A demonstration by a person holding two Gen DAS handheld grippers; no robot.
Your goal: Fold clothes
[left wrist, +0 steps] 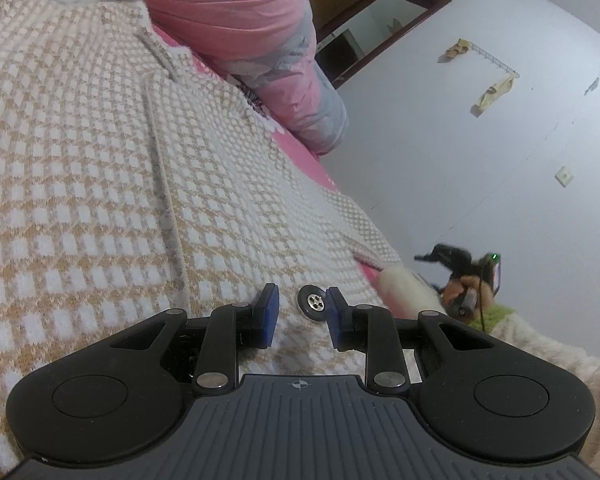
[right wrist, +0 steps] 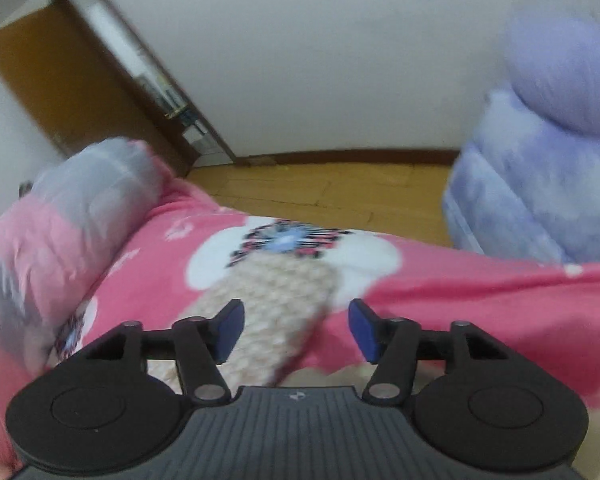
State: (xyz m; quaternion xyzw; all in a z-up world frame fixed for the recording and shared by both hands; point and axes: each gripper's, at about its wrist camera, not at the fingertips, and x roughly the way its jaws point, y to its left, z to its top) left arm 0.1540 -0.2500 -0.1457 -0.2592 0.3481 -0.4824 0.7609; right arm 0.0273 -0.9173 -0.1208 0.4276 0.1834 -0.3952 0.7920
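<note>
Left gripper [left wrist: 299,316] low over checked knit cardigan [left wrist: 100,184], jaws part-open around button [left wrist: 315,303], not clamping. Right gripper [right wrist: 296,330] jaws apart, empty, above sleeve [right wrist: 272,300] on pink bedsheet [right wrist: 480,304]. Advice: grab sleeve cuff squarely, then fold inward.

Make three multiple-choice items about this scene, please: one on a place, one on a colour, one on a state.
1. Where is the metal button?
A. between the left gripper's fingertips
B. on the floor
C. on the pillow

2. What colour is the bed sheet?
A. green
B. pink with white flowers
C. black

3. How do the jaws of the right gripper stand?
A. shut tight on a sock
B. open, pressing on nothing
C. shut on a hanger

Answers: 1 A, the button sits on the checked knit garment between the pads of the left gripper. 2 B, pink cloth with white flowers shows. 3 B, the pads stand apart above the knit sleeve.
</note>
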